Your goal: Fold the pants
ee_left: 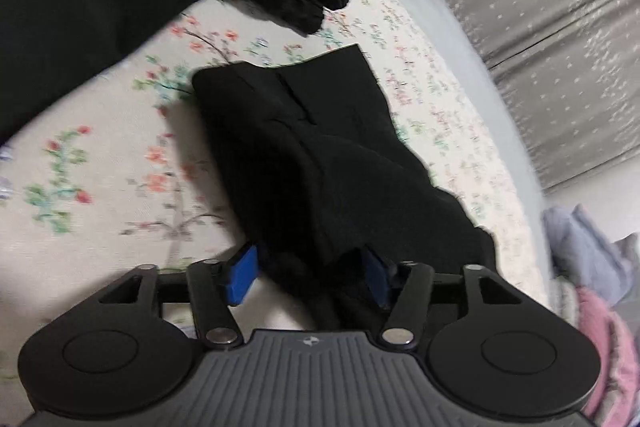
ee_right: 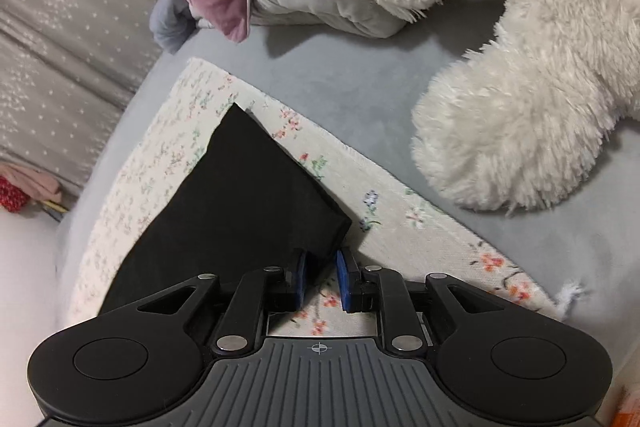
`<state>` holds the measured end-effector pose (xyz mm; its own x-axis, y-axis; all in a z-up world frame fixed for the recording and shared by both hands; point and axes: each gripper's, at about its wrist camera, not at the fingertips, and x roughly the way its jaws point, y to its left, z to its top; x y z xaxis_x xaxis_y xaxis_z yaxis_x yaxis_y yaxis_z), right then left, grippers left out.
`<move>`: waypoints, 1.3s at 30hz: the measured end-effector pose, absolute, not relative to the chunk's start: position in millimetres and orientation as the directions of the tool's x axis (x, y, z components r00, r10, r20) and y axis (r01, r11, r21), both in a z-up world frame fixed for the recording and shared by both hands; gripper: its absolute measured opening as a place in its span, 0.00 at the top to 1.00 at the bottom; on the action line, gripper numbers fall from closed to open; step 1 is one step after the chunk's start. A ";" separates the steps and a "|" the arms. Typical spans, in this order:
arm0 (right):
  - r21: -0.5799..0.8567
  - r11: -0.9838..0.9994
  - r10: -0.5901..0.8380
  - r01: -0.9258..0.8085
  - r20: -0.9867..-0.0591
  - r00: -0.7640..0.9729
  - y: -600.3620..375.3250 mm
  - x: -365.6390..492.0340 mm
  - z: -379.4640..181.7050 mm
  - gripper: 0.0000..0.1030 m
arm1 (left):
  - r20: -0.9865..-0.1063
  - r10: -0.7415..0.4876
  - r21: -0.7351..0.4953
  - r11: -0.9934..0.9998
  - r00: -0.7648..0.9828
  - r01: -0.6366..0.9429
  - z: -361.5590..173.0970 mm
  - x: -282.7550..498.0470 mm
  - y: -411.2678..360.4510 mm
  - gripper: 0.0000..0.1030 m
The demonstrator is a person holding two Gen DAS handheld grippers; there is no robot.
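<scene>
Here, the folded black pants [ee_left: 320, 147] lay on the floral mat [ee_left: 100, 167] atop the grey bed [ee_right: 360, 87]; the left gripper [ee_left: 308, 275] stood wide open, cloth between its blue pads but not pinched; the right gripper [ee_right: 322, 279] stood slightly parted at the pants' corner, gripping nothing; a white plush toy [ee_right: 520, 107] lay nearby.

Black left gripper [ee_left: 310, 277], right gripper [ee_right: 322, 281]: blue-padded jaws, ribbed grey housings.

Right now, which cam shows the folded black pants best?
Left wrist: the folded black pants show nearly whole on the floral cloth, seams visible. Right wrist shows only one flat corner section, the rest hidden behind the hand-held gripper.
</scene>
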<state>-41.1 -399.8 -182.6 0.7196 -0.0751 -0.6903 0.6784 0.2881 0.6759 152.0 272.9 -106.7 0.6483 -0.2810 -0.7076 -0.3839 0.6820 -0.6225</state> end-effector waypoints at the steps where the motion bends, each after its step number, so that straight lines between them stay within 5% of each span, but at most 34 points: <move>1: 0.683 0.287 -0.059 0.671 -0.687 0.725 -399.8 -41.0 -185.6 0.82 | -0.703 -0.278 -0.627 0.678 0.655 -0.385 -107.3 155.6 272.2 0.26; 8: 0.756 0.264 -0.028 0.599 -0.614 0.789 -399.6 -35.0 -197.4 0.75 | -0.684 -0.244 -0.639 0.654 0.687 -0.404 -111.1 172.6 266.3 0.20; 13: 0.750 0.293 -0.067 0.593 -0.603 0.795 -399.2 -25.1 -199.0 0.75 | -0.662 -0.173 -0.624 0.666 0.729 -0.409 -109.6 174.3 260.8 0.24; 14: 0.750 0.293 -0.075 0.594 -0.601 0.796 -399.1 -21.9 -199.3 0.77 | -0.665 -0.152 -0.607 0.681 0.732 -0.410 -108.8 176.2 258.3 0.38; 15: 0.746 0.296 -0.086 0.596 -0.601 0.795 -399.5 -18.7 -199.3 0.79 | -0.673 -0.128 -0.581 0.702 0.729 -0.412 -107.9 178.4 255.5 0.67; 16: 0.742 0.301 -0.093 0.599 -0.602 0.793 -400.5 -15.3 -199.6 0.81 | -0.682 -0.106 -0.555 0.720 0.723 -0.417 -107.5 180.4 253.1 0.80; 18: 0.729 0.319 -0.109 0.606 -0.607 0.787 -401.8 -8.1 -197.7 0.89 | -0.667 -0.105 -0.574 0.705 0.738 -0.418 -106.9 180.7 253.1 0.86; 29: 0.714 0.381 -0.299 0.588 -0.507 0.809 -384.2 -48.9 -126.8 0.97 | -0.629 -0.081 -0.622 0.650 0.773 -0.437 -60.4 118.5 271.3 0.87; 34: 0.630 0.396 -0.240 0.668 -0.632 0.737 -381.8 -48.0 -139.4 0.97 | -0.762 -0.099 -0.544 0.635 0.640 -0.549 -97.1 121.1 281.0 0.85; 37: 0.655 0.299 -0.153 0.694 -0.685 0.713 -397.0 -43.8 -172.0 0.95 | -0.750 -0.124 -0.576 0.607 0.650 -0.548 -101.7 119.8 285.3 0.80; 39: 0.692 0.247 -0.120 0.679 -0.673 0.730 -401.8 -46.6 -184.0 0.88 | -0.735 -0.087 -0.554 0.649 0.673 -0.521 -90.4 118.7 286.0 0.62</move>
<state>-46.6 -401.8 -184.0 0.7297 -0.1198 -0.6731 0.6786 0.2472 0.6917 118.7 286.0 -90.4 0.6727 -0.0875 -0.7347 -0.5208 0.6493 -0.5542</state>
